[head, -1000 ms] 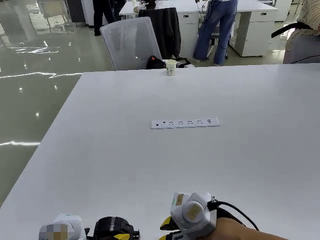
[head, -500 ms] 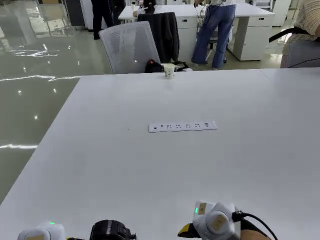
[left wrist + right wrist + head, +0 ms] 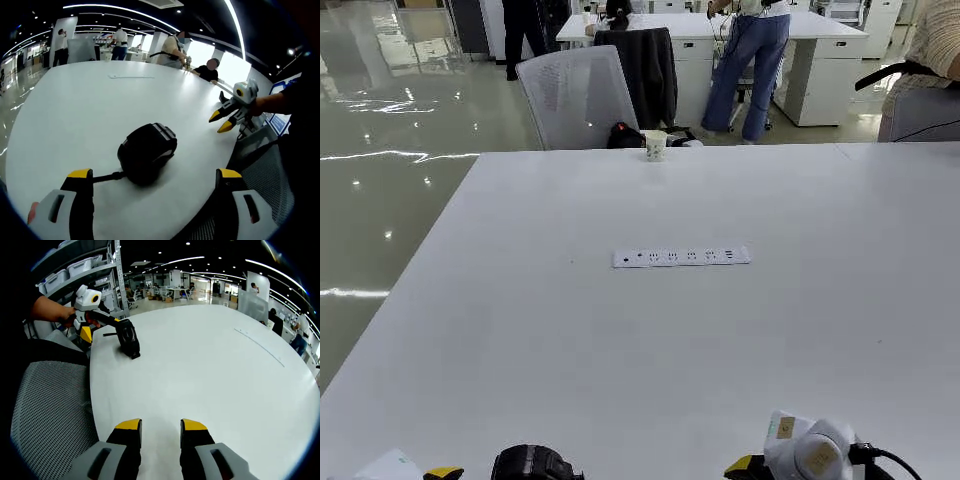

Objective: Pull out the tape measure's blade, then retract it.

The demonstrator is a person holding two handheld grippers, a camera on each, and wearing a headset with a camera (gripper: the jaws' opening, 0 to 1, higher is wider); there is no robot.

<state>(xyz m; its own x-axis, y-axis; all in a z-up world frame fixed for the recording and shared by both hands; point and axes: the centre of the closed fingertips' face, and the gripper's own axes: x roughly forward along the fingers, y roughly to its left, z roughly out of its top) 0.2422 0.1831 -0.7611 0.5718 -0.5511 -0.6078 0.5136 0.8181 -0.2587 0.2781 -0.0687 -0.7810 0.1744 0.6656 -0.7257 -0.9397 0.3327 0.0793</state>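
Note:
The black tape measure rests on the white table near its front edge, between the wide-apart jaws of my open left gripper. A thin black strap runs from its body toward the left-hand jaw tip; no jaw presses on the case. From the head, the tape measure shows at the bottom edge, with the left gripper beside it. My right gripper is open with nothing between its fingers, well to the right. It faces the tape measure and the left gripper across the table.
A white power strip lies mid-table. A paper cup stands at the far edge, with a grey chair behind it. A mesh chair seat sits below the near edge. People stand at desks beyond.
The right gripper has moved to the right, away from the tape measure. The left gripper has slid lower and to the left in the head view. The tape measure stays put.

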